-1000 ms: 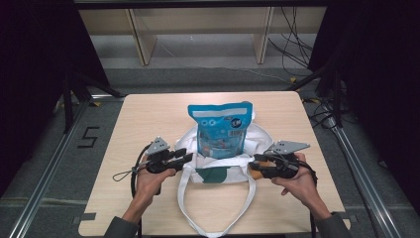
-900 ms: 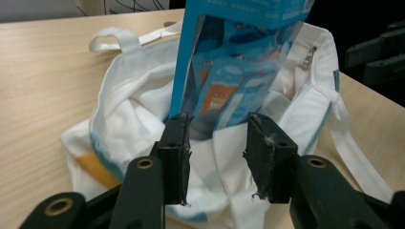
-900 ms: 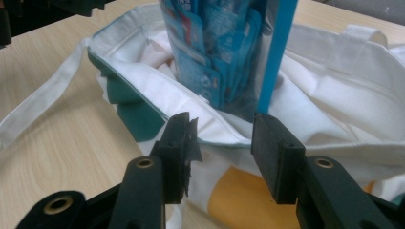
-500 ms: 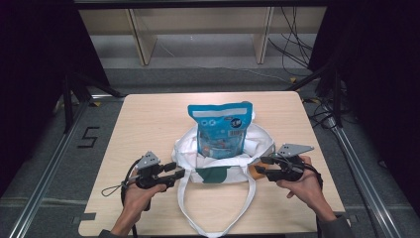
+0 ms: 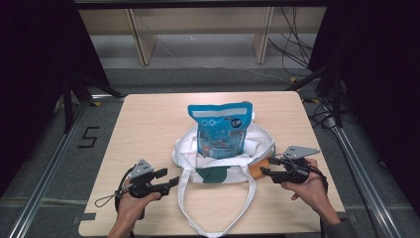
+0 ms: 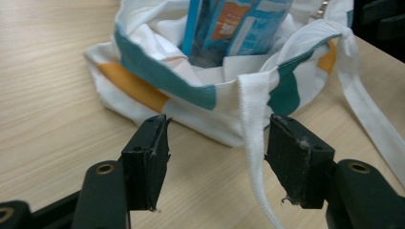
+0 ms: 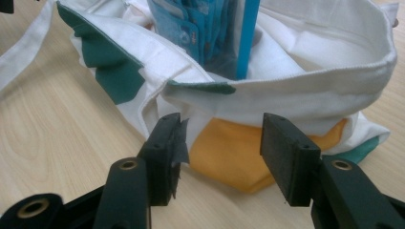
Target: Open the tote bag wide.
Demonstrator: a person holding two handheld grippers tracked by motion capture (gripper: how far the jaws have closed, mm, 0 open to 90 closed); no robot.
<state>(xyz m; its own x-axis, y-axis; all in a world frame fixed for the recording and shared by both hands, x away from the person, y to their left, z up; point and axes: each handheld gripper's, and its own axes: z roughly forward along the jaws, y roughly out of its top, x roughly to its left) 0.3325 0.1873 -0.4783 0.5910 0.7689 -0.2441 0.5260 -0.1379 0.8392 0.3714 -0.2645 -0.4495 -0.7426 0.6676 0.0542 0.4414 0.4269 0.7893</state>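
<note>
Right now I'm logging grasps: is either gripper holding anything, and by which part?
Nothing is held. The left gripper and right gripper both stand open, just short of the white cloth tote bag.

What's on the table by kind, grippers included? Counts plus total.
Tote bag: 1
Blue snack pouch, standing in the bag: 1
Grippers: 2, left gripper and right gripper, both open beside the bag
Total: 4
</note>
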